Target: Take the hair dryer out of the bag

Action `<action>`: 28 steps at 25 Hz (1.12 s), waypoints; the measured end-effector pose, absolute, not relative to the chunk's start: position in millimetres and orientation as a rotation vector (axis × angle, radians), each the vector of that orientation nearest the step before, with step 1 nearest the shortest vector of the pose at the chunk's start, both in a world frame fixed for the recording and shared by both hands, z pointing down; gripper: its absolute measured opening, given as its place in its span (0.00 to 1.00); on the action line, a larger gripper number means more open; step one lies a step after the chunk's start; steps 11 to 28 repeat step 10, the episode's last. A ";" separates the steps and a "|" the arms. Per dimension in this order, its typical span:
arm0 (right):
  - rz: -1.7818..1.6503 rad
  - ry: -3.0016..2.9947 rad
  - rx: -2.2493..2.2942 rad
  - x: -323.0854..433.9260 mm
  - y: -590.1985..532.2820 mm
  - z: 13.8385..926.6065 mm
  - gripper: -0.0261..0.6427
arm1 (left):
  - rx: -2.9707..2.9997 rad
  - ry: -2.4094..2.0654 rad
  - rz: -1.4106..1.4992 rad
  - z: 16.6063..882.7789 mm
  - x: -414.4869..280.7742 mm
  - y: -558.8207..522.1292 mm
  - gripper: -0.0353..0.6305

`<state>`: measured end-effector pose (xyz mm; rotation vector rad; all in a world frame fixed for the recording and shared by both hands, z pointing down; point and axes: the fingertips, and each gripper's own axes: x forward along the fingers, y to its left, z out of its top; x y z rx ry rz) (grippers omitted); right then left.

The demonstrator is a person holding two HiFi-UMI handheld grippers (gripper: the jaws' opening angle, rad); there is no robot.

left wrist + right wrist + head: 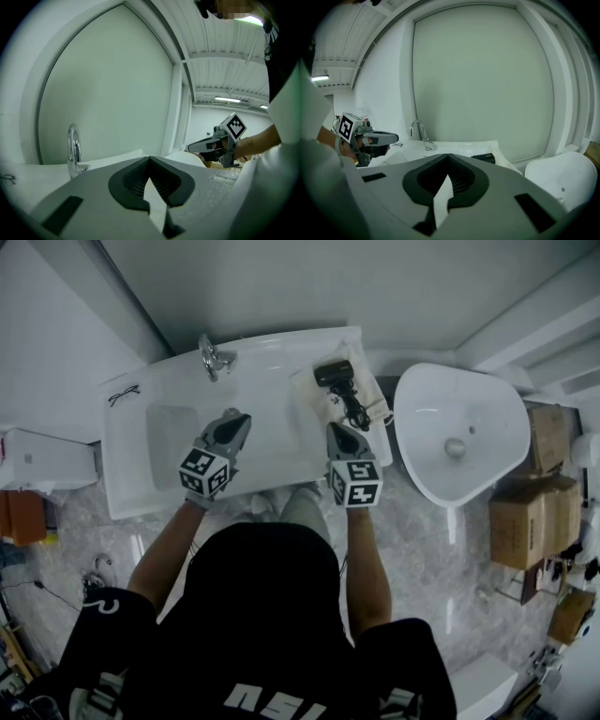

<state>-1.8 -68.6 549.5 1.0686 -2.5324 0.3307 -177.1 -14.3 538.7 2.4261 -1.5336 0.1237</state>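
Over at the right end of the sink counter (131,491), upper middle of the head view, the hair dryer (336,376) is lying with its black cord (356,412) trailing toward me, on a pale bag (309,401) that's spread out flat. Honestly I can't tell from my seat whether the dryer is under a thin see-through layer or just sitting on top of the bag. It looks pretty crisp and dark, so my guess is it's at least partly uncovered. The right gripper view shows it as a dark barrel on the pale sheet, just past my jaws, and it's no clearer there.

Both tools are doing nothing useful right now. The left gripper (238,418) hovers over the basin (173,432), below the faucet (215,359), with its fingers pressed together and nothing between them. The right gripper (336,428) hangs by the near edge of the bag, close to the cord, and is also closed on nothing. As far as I can see, neither one touches the dryer or the bag.

Progress-wise, nothing is gripped and nothing is lifted. If the dryer is in the bag, the whole job is left: open up, pin the bag with one side, pull the dryer with the other. If it's already out, I'm basically done. A pair of glasses (123,395) sits at the far left, well out of the way.
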 end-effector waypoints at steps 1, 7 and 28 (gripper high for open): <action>0.328 -2.536 1.068 -2.2 -68.4 548.6 0.03 | 2.427 -1.533 0.125 538.8 -176.9 -14.3 0.05; 0.342 -2.537 1.058 -3.6 -65.2 546.5 0.03 | 2.431 -1.524 0.131 541.2 -176.3 -14.7 0.05; 0.348 -2.537 1.055 -4.2 -65.5 547.0 0.03 | 2.434 -1.520 0.132 541.9 -176.9 -16.6 0.05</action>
